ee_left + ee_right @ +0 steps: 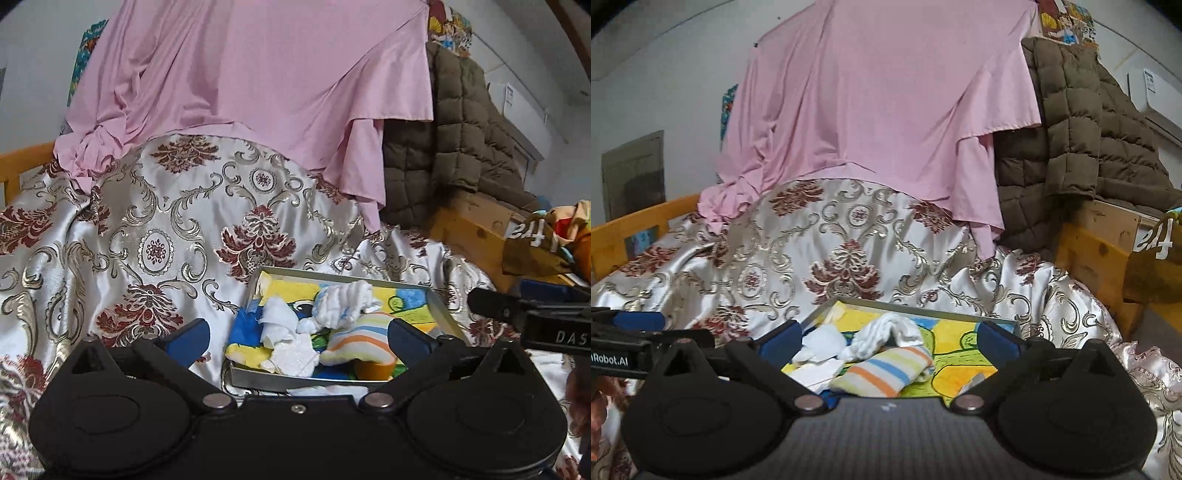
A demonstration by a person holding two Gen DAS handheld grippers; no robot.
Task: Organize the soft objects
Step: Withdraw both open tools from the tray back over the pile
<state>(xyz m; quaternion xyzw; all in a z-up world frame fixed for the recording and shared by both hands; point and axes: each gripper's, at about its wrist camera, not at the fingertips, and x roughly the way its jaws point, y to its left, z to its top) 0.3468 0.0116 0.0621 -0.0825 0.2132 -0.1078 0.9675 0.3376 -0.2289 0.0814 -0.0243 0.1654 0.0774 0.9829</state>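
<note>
left gripper (299, 338): jaws spread wide, empty | right gripper (890, 341): jaws spread wide, empty | tray (441, 308): on satin cover (147, 221), ahead of both | striped sock (882, 373), white sock (886, 338), white cloth (280, 321): in tray, between and just beyond fingertips

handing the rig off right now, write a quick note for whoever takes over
Left tool: open, empty, held over the near-left part of the metal tray.
Right tool: open, empty, held over the tray's near edge.
In the tray, on its colourful cartoon lining: a striped sock, a rolled white sock behind it, and crumpled white cloth pieces to the left.
The tray sits on the satin brocade bedspread; a pink sheet and a brown quilted jacket hang behind.
Done: the small soft items are gathered in the tray.
Left: they lie loose and untidy, so probably straighten them.
</note>
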